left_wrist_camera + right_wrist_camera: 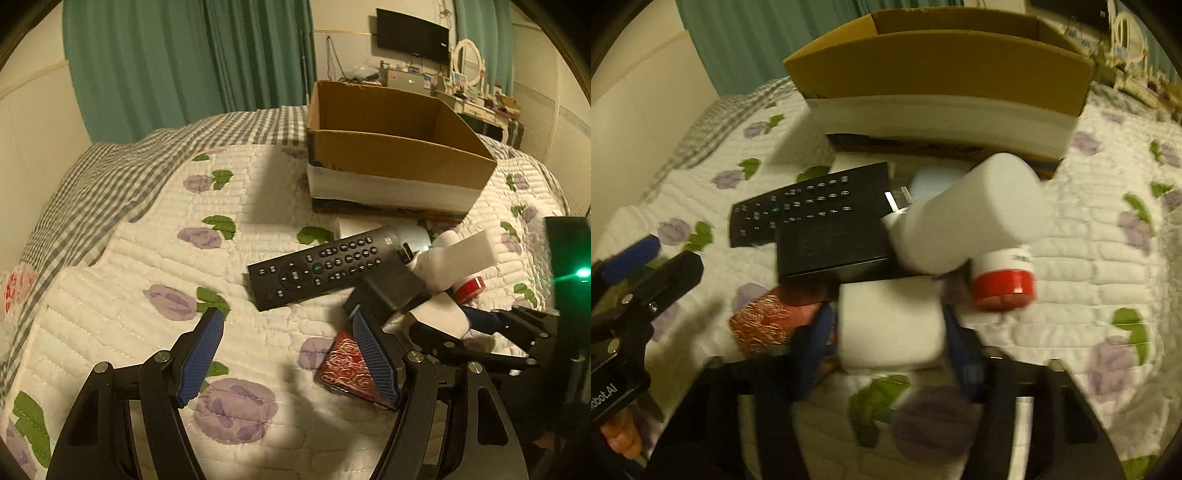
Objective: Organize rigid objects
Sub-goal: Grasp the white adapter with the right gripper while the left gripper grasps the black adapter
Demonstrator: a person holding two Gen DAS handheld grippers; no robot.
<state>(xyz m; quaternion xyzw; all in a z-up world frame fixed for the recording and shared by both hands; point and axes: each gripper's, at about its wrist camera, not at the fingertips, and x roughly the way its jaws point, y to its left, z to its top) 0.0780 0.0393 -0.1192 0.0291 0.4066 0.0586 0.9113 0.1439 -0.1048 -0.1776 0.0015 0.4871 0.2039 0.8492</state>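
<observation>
White block: a white rectangular foam-like block at lower centre of the right wrist view, between the two blue pads of the right claw; the pads sit against both its sides.
Right claw: narrowed onto the white block, holding it.
Black remote: a long black plastic remote control with rows of buttons, flat on the quilt at mid-frame of the left wrist view, lying diagonally.
Black box: a small black rectangular box overlapping the remote's near end.
White cylinder: a white plastic cylindrical container lying tilted, right of the black box and touching it.
Red-capped bottle: a small white bottle with a red round cap, just below the white cylinder.
Red case: a flat red case with an embossed rose pattern, at lower centre, partly behind the left claw's right pad.
Left claw: the left claw stands wide, with nothing between its pads, above the quilt.
Cardboard box: an open brown cardboard box with a white band round its base, at upper right, behind the heap.
Bed: a white quilted bedspread with purple flowers and green leaves carries everything.
</observation>
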